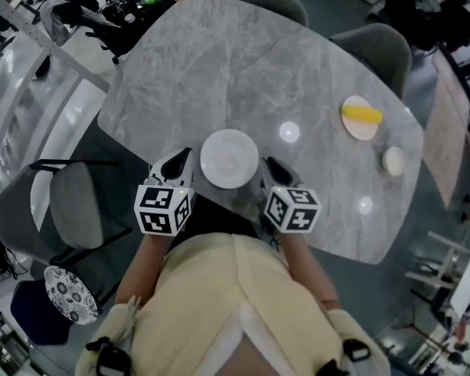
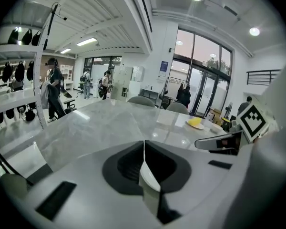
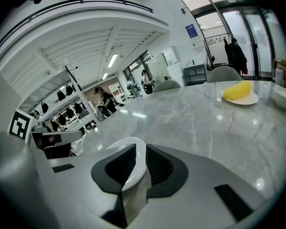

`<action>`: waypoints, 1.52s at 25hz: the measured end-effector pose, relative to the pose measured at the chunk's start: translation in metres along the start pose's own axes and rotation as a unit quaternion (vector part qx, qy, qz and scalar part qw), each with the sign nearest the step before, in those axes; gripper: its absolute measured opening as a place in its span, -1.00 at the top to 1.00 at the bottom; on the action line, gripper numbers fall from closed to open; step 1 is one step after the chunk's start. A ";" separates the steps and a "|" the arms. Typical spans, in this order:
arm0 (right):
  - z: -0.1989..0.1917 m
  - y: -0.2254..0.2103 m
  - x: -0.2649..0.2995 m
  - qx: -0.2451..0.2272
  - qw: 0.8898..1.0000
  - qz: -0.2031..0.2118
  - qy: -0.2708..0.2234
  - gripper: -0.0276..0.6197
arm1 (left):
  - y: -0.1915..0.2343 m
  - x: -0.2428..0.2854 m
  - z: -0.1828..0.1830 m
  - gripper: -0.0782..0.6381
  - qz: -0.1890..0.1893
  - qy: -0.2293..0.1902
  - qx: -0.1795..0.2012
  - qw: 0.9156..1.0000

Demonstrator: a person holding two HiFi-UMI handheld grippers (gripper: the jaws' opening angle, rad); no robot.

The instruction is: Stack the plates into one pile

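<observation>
Nearest to us, the left gripper (image 1: 184,161) is clamped on the left rim of a white round glazed plate (image 1: 229,158), and its own view shows that thin rim edge-on between pads drawn together. The right gripper (image 1: 271,166) has the opposite rim filling the gap between its jaws, so we read it as gripping too, though only at the lip. The plate sits between the two at the near edge of the grey marble-patterned table (image 1: 219,69); we cannot tell whether it is clear of the top. Well apart, toward the far right, lies a pale round plate (image 1: 357,130) with a yellow lump (image 1: 362,114) on it, and just beside that a small white dish (image 1: 393,160). We think the main risk is the shared hold. If our hands drift apart or roll unevenly on the way across, the glossy rim could slide out of one shallow bite and the plate could drop. Set on top of the yellow lump, it would also rock rather than stack flat.
</observation>
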State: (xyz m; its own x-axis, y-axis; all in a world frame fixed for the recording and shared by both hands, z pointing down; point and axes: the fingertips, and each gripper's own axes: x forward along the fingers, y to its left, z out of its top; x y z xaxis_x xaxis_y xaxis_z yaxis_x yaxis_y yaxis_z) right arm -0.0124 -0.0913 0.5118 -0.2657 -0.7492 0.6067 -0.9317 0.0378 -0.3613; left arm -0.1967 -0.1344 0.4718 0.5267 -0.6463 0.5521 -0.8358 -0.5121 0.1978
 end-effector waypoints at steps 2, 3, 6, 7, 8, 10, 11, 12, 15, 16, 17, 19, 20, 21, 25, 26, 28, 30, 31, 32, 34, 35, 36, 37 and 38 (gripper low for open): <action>0.004 0.001 -0.006 0.001 1.000 0.007 -0.007 0.76 | -0.003 0.003 0.003 0.77 -0.008 0.003 -0.005 1.000; 0.007 0.001 -0.008 0.005 1.000 0.013 -0.012 0.76 | -0.004 0.005 0.004 0.77 -0.011 0.005 -0.002 1.000; 0.017 0.002 -0.014 0.017 0.999 0.026 -0.028 0.76 | -0.009 0.008 0.008 0.77 -0.021 0.010 0.012 1.000; 0.020 0.002 -0.015 0.016 0.999 0.025 -0.033 0.79 | -0.010 0.010 0.010 0.77 -0.025 0.010 0.014 1.000; 0.023 0.001 -0.017 0.012 0.999 0.020 -0.037 0.84 | -0.012 0.011 0.012 0.77 -0.029 0.009 0.016 0.999; 0.029 0.001 -0.020 0.004 0.999 0.012 -0.045 0.88 | -0.014 0.013 0.016 0.77 -0.034 0.009 0.020 0.999; 0.032 0.002 -0.021 0.002 0.999 0.009 -0.048 0.90 | -0.015 0.014 0.017 0.77 -0.035 0.008 0.023 0.999; 0.034 0.002 -0.022 0.001 0.999 0.008 -0.051 0.90 | -0.016 0.015 0.019 0.77 -0.037 0.008 0.027 0.999; 0.038 0.005 -0.023 -0.006 0.999 0.007 -0.054 0.91 | -0.017 0.017 0.022 0.77 -0.039 0.008 0.034 0.999; 0.038 0.006 -0.023 -0.010 0.999 0.007 -0.053 0.91 | -0.018 0.017 0.023 0.77 -0.039 0.007 0.035 0.999; 0.039 0.008 -0.023 -0.013 0.998 0.009 -0.053 0.91 | -0.017 0.017 0.024 0.77 -0.039 0.007 0.035 0.999; 0.041 0.011 -0.023 -0.017 0.998 0.009 -0.054 0.91 | -0.016 0.018 0.025 0.77 -0.040 0.006 0.035 0.999; 0.042 0.012 -0.023 -0.018 0.998 0.009 -0.055 0.91 | -0.014 0.018 0.026 0.77 -0.039 0.006 0.035 0.999; 0.043 0.013 -0.023 -0.017 0.998 0.008 -0.056 0.91 | -0.013 0.018 0.026 0.77 -0.039 0.007 0.035 0.999; 0.048 0.013 -0.023 -0.015 0.998 0.007 -0.061 0.91 | -0.011 0.019 0.029 0.77 -0.039 0.006 0.036 0.999; 0.049 0.012 -0.023 -0.015 0.998 0.006 -0.062 0.91 | -0.011 0.020 0.029 0.77 -0.039 0.007 0.037 0.999; 0.051 0.011 -0.024 -0.014 0.998 0.004 -0.063 0.91 | -0.012 0.020 0.030 0.77 -0.041 0.007 0.039 0.998; 0.053 0.010 -0.024 -0.012 0.998 0.003 -0.064 0.91 | -0.013 0.020 0.032 0.77 -0.043 0.007 0.041 0.998; 0.054 0.010 -0.024 -0.012 0.998 0.003 -0.065 0.91 | -0.013 0.020 0.033 0.77 -0.043 0.008 0.042 0.998; 0.055 0.009 -0.024 -0.011 0.998 0.003 -0.066 0.91 | -0.013 0.021 0.034 0.77 -0.043 0.008 0.043 0.998; 0.057 0.009 -0.024 -0.010 0.998 0.004 -0.068 0.91 | -0.011 0.021 0.035 0.77 -0.041 0.007 0.041 0.998; 0.058 0.009 -0.024 -0.011 0.998 0.003 -0.069 0.91 | -0.009 0.021 0.036 0.77 -0.039 0.006 0.038 0.999; 0.059 0.009 -0.024 -0.011 0.998 0.002 -0.069 0.91 | -0.007 0.021 0.037 0.77 -0.038 0.005 0.034 0.999; 0.060 0.010 -0.025 -0.011 0.997 0.002 -0.070 0.91 | -0.006 0.020 0.039 0.77 -0.038 0.004 0.029 0.999; 0.060 0.010 -0.025 -0.011 0.997 0.002 -0.071 0.91 | -0.005 0.020 0.040 0.77 -0.038 0.003 0.026 0.999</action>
State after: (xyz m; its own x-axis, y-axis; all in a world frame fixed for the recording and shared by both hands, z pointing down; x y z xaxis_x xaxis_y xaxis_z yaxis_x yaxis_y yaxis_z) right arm 0.0002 -0.1122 0.4504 -0.2325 -0.8356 0.4977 -0.9366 0.0544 -0.3462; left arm -0.1760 -0.1672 0.4496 0.5876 -0.6008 0.5419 -0.7839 -0.5887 0.1973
